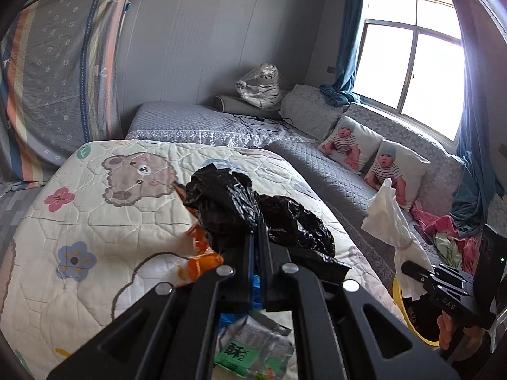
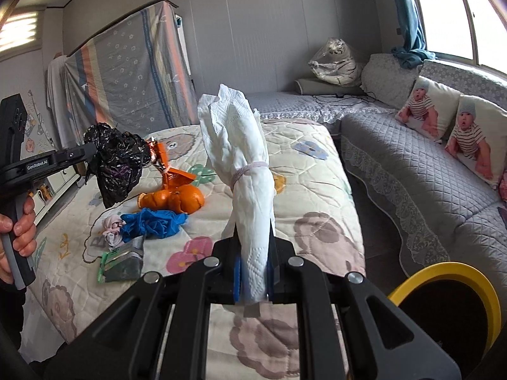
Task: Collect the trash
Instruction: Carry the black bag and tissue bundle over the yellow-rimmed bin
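My left gripper [image 1: 257, 223] is shut on a crumpled black plastic bag [image 1: 228, 199], which hangs above the cartoon quilt [image 1: 95, 221]. The right wrist view shows that same bag [image 2: 117, 161] hanging from the left gripper [image 2: 92, 155] at the far left. My right gripper [image 2: 253, 226] is shut on a white tissue bundle [image 2: 240, 145] tied with a pink elastic band and held upright. The bundle [image 1: 389, 218] also shows at the right of the left wrist view. On the quilt lie orange peel [image 2: 177, 199], a blue glove [image 2: 152, 223], a green wrapper [image 2: 123, 262] and a small pink-white crumple [image 2: 111, 226].
A yellow-rimmed bin [image 2: 459, 272] stands on the floor at the lower right, between the bed and a grey quilted sofa [image 2: 412, 164]. Two printed cushions [image 2: 443, 120] lean on the sofa back. A person's hand [image 2: 19, 221] grips the left handle.
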Action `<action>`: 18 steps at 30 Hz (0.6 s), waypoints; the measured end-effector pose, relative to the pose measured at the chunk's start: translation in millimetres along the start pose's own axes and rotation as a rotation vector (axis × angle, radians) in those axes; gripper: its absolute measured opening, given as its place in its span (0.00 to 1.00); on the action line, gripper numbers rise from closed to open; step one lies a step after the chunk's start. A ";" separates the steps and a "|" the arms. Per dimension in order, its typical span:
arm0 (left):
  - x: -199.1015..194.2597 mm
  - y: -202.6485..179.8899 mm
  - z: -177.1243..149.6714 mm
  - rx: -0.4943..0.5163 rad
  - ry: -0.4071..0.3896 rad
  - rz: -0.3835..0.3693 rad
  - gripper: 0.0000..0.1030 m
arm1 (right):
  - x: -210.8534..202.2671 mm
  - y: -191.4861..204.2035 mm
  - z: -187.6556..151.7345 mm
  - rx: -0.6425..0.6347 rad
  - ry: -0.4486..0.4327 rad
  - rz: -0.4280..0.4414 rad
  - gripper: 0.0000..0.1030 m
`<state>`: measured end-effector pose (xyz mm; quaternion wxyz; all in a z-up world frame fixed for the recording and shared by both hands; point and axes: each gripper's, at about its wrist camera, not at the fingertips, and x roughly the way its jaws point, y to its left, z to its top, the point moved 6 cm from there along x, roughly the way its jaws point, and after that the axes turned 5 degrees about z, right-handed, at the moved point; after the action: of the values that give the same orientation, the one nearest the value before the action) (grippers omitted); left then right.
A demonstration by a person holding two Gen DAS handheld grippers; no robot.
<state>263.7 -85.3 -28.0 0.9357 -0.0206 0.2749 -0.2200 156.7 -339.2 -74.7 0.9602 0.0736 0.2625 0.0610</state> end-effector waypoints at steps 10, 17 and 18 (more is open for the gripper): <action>12.9 -110.8 -4.2 0.123 0.016 -0.148 0.02 | -44.7 -69.7 -17.2 0.084 -0.032 -0.160 0.10; 19.8 -183.6 -13.2 0.210 0.035 -0.243 0.02 | -73.6 -110.1 -39.0 0.150 -0.030 -0.257 0.10; 20.5 -193.1 -15.6 0.223 0.039 -0.259 0.02 | -76.9 -114.6 -42.0 0.159 -0.030 -0.268 0.10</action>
<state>193.6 -266.9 -20.7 0.8904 0.0524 0.2619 -0.3685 78.4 -459.1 -92.3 0.9546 0.1148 0.2598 -0.0897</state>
